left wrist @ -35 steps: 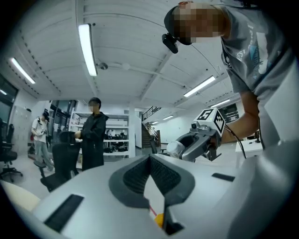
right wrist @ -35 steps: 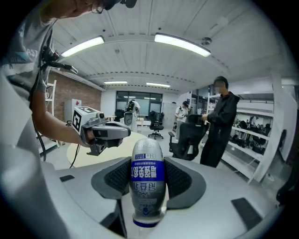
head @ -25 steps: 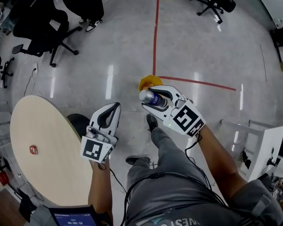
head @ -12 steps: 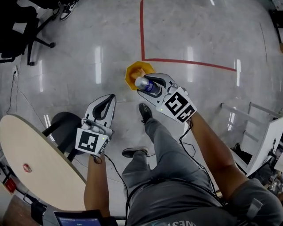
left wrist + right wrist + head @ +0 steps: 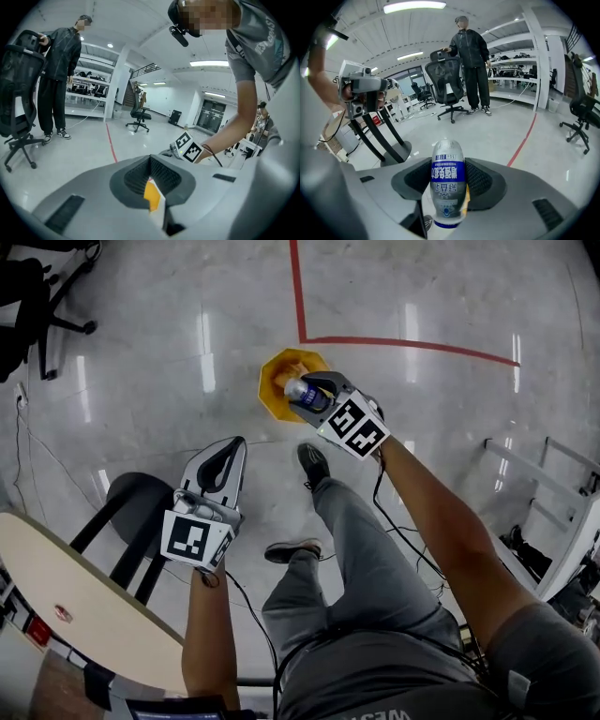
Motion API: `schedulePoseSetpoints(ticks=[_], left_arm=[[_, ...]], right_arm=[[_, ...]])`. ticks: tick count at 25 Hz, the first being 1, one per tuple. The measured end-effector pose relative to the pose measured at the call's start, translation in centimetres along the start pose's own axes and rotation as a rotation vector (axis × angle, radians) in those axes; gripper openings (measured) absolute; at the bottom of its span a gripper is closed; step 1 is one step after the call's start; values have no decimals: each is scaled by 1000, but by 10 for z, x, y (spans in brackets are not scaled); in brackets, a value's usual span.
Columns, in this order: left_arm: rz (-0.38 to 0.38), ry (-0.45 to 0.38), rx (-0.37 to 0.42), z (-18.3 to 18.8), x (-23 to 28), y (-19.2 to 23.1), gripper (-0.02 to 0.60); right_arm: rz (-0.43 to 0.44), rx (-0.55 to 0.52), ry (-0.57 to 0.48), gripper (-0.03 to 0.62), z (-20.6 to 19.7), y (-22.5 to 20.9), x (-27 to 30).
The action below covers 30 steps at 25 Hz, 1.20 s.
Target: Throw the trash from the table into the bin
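One bottle at the bin, not yet dropped.
The right gripper (image 5: 314,388) has its jaws clamped on a blue-labelled bottle (image 5: 448,183), held over the orange bin (image 5: 274,390) at upper centre. The left gripper (image 5: 234,444) is held with jaws together, empty. A small red item (image 5: 63,613) is left on the counter (image 5: 103,634).

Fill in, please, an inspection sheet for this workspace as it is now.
Surface: round light wooden table, partly in view.
Job's things: silver plastic bottle with blue label, held near the orange bin on the floor; small red item on the table.
Clutter: nothing seen.
Grippers: right gripper shut on the bottle; left gripper shut, empty.
Cables: black cable along the right arm; thin cable on the floor.
Surroundings: red floor tape, black office chair, standing person.
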<state>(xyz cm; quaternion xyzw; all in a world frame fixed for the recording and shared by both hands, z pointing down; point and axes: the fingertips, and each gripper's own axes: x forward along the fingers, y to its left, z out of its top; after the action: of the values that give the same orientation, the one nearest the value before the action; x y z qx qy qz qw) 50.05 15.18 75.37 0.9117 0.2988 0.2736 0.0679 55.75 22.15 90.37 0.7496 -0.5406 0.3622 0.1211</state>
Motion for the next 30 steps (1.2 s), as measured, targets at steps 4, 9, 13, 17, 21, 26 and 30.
schedulePoseSetpoints(ticks=[4,9,13,17,21,26,30], left_arm=[[3,16,-13,-5,2,0,43],[17,5,-11,13,-1,-3,43],[13,-28,32,37,-11,-7,43],[39,-52,43,66,-47,-9,43],[65,-107,85,107,-93,-24,43],[110,-221,167,161,-158,-45,43],[149,-273,203,183,-217,-64,43]], right_arm=[[8,5,10,221,-5,-8,15],[19,-18,32,222,1,-9,12],[-4,-36,29,222,20,-8,-6],[-22,-29,-7,222,57,13,-30],[-16,-17,-87,221,116,46,-78],[-63,-31,-221,11,196,91,-142],[-48,-57,-314,9,251,146,-182]])
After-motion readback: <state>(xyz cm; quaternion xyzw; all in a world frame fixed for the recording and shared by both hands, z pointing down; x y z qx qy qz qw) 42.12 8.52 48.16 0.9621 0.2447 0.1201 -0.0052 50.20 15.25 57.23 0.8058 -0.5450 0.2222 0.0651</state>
